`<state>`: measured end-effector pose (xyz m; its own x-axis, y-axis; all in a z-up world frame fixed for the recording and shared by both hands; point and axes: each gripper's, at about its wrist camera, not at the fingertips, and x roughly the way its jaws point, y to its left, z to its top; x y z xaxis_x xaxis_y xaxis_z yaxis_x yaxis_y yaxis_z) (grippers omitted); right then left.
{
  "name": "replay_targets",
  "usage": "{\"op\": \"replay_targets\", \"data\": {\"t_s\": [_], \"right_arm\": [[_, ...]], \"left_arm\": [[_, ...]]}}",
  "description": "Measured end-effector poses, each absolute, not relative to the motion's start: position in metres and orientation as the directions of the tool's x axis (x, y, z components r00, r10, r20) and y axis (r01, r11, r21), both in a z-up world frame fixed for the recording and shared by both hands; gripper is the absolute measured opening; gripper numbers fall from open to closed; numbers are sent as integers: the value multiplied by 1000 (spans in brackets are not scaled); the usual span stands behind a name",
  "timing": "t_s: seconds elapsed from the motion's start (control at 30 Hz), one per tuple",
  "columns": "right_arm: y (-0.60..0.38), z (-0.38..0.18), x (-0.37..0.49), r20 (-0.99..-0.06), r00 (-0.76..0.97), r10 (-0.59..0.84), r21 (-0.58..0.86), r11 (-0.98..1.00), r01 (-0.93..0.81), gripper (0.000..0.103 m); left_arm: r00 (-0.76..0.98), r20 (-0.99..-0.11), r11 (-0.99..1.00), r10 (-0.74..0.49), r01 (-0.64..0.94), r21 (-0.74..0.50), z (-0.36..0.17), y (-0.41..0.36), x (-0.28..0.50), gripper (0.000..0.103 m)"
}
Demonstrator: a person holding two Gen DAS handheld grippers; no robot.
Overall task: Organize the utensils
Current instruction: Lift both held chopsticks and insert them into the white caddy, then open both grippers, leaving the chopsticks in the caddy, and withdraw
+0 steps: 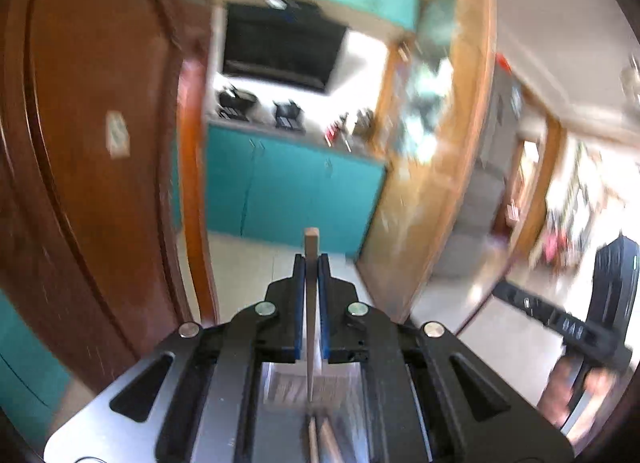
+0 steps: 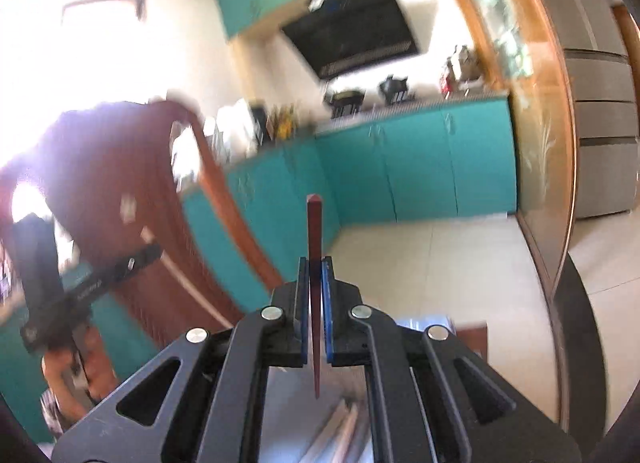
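My left gripper (image 1: 311,263) is shut on a pale wooden chopstick (image 1: 311,243), which stands upright between the blue pads; its thick end pokes above the fingertips and its thin tip points down toward me. My right gripper (image 2: 315,265) is shut on a dark red chopstick (image 2: 314,223), held the same way, thick end up. Both grippers are raised well off the surface and point roughly level into a kitchen. Below the left jaws a blurred tray with more sticks (image 1: 320,423) shows. In the left wrist view the other gripper (image 1: 576,327) appears at the right edge.
A brown wooden door (image 1: 88,151) stands close at the left. Teal cabinets (image 2: 416,167) with a stove and pots line the far counter, under a black range hood (image 2: 352,43). A glass-panelled wooden partition (image 2: 540,143) stands at the right, with pale floor tiles (image 2: 440,263) ahead.
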<state>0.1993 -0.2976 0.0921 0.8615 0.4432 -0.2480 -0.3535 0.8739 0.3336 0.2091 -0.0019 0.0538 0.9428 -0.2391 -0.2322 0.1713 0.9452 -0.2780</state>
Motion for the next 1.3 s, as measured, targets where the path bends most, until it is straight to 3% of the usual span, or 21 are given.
{"op": "replay_targets", "data": {"t_s": [0.1,0.17,0.3,0.4,0.67,0.77,0.83,0.87,1.03,1.1,1.2,1.3], "right_arm": [[-299,95,216,-162,918,362,349,891,-289,7],[-295,84,232,-171,934,315,329,911,-248,7],[-272,53,261,-252,927,277,251,944,-214,7],[-260,28,266,-291,920,263,181,959,-217,7],[-245,-16,257,-362,893,265,112,964,-241,7],[-244,-20,244,-344,904,253,77,967,-241,18],[-245,-22,236,-339,905,259,78,966,-248,40],[-248,-23,231,-327,907,267,85,964,-253,44],[-255,-28,199,-268,912,311,59,950,-307,57],[-258,-34,188,-268,899,346,56,937,-344,58],[-261,-47,184,-306,868,392,78,919,-387,59],[-254,-74,186,-409,824,392,63,913,-403,59]], "left_arm": [[971,-157,921,-178,108,-375,54,12,233,7],[979,-149,916,-135,66,-395,45,12,244,7],[954,-273,927,-127,17,-374,13,-8,286,7],[937,-334,960,-98,0,-281,-4,-25,301,7],[909,-412,977,-65,-26,-212,-27,-31,302,7],[908,-415,982,-54,-26,-185,-29,-30,298,7],[915,-401,987,-37,-30,-159,-30,-30,288,7],[920,-391,989,-28,-32,-146,-31,-30,280,8],[946,-325,995,-23,-9,-98,-31,-31,253,29],[950,-311,995,-28,-2,-95,-32,-30,244,33],[955,-296,997,-29,6,-78,-35,-27,230,43],[955,-295,998,-31,13,-62,-43,-26,218,55]]}}
